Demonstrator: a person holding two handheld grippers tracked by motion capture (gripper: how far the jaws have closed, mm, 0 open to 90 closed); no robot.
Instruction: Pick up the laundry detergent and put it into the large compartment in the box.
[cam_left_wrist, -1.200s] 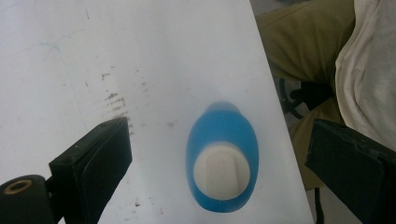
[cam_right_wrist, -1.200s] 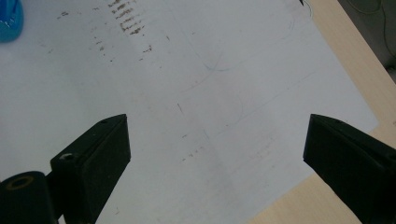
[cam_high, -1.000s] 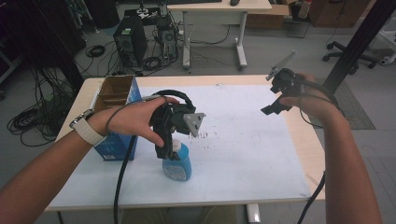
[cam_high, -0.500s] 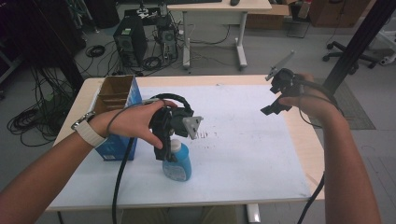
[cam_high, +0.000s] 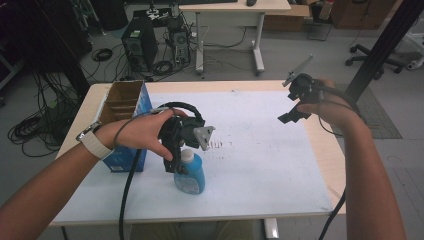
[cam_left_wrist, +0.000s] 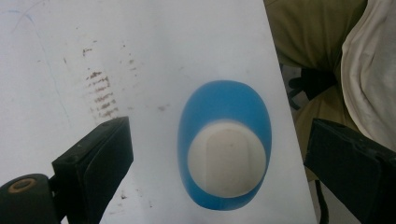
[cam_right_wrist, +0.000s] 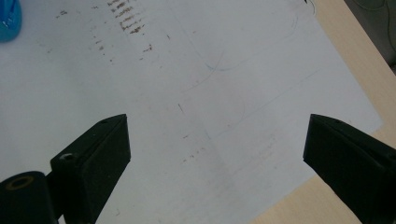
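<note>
Your left claw (cam_left_wrist: 219, 154) wide, directly above blue bottle (cam_left_wrist: 224, 144), jaws either side of white cap (cam_left_wrist: 227, 161), not touching. Bottle upright on white sheet (cam_high: 260, 150) of worktop (cam_high: 320, 145), just beside blue box (cam_high: 125, 107). Your right claw (cam_right_wrist: 217, 144) wide, holding nothing, raised well apart from bottle, toward far right.

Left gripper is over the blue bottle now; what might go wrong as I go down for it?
The left gripper is open above the blue bottle, whose white cap sits nearer the right-hand jaw: an uneven close could tip it. The bottle also stands near the table's front edge, so a knock might push it off.
</note>
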